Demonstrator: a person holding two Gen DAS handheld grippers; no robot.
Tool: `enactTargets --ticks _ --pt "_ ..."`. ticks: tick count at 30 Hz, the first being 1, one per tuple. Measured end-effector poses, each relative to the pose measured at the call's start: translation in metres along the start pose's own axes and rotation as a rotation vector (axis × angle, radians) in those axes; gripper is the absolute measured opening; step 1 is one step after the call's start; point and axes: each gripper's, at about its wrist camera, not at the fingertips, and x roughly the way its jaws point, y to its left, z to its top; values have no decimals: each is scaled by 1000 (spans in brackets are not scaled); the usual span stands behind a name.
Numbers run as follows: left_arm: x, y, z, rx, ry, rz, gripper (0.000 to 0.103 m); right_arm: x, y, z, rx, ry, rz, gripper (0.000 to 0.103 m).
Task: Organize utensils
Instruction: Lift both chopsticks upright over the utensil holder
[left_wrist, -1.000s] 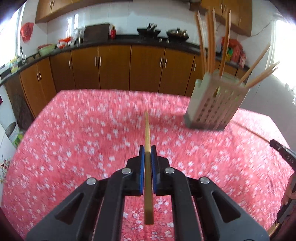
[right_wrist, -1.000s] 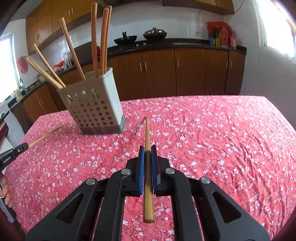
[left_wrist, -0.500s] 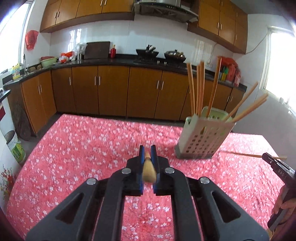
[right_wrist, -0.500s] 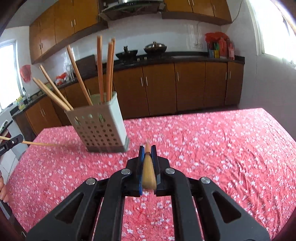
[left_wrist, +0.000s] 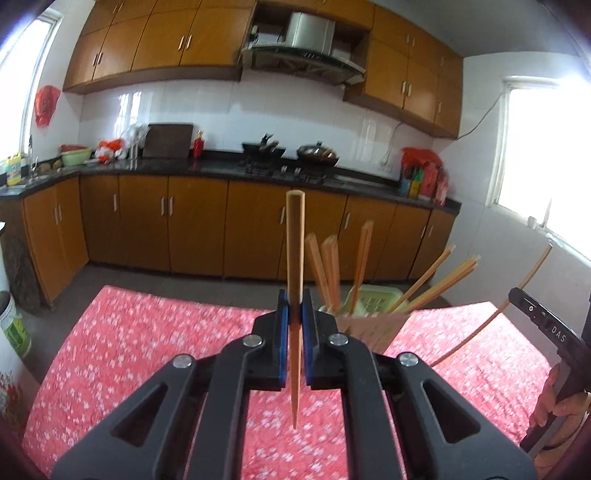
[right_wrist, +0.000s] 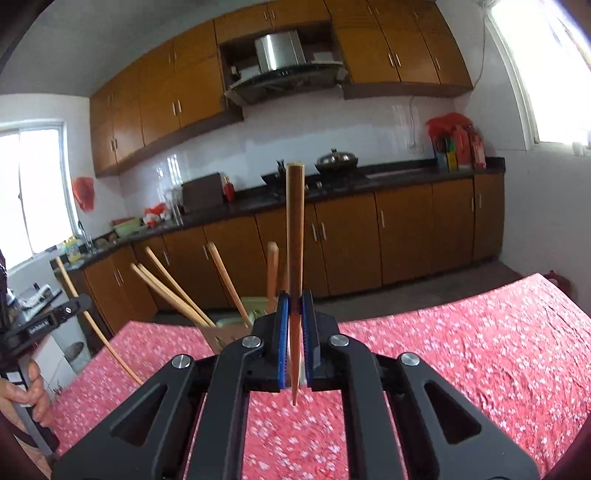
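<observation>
The left gripper (left_wrist: 294, 314) is clamping one chopstick (left_wrist: 295, 258) between its blue-padded fingers (left_wrist: 282, 332), which are sitting nearly closed on the thin stick. The right gripper (right_wrist: 294, 314) is doing likewise with a second chopstick (right_wrist: 295, 240) between its fingers (right_wrist: 283, 332). Each stick is standing upright through the fingers, its long axis vertical, the thick blunt end pointing up above them and the thin tip hanging below, over the red flowered worktop (left_wrist: 147, 332).

Just beyond and to the right of the left fingers, a perforated holder (left_wrist: 373, 317) is standing on the worktop; from the right gripper it is sitting just left of the fingers. About seven chopsticks are leaning out of it, fanning upward and sideways, though blur is making the count uncertain.
</observation>
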Motion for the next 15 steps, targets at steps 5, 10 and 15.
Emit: enactTargets --ticks 5,10,15 --pt "-7 -18 33 -16 -84 -57 8 -13 10 29 21 -112 48 8" --pt "-12 -35 68 -59 -192 -90 8 -16 14 50 18 -206 45 8" --pt "0 -47 87 -105 -275 -65 8 2 15 56 21 -234 30 8"
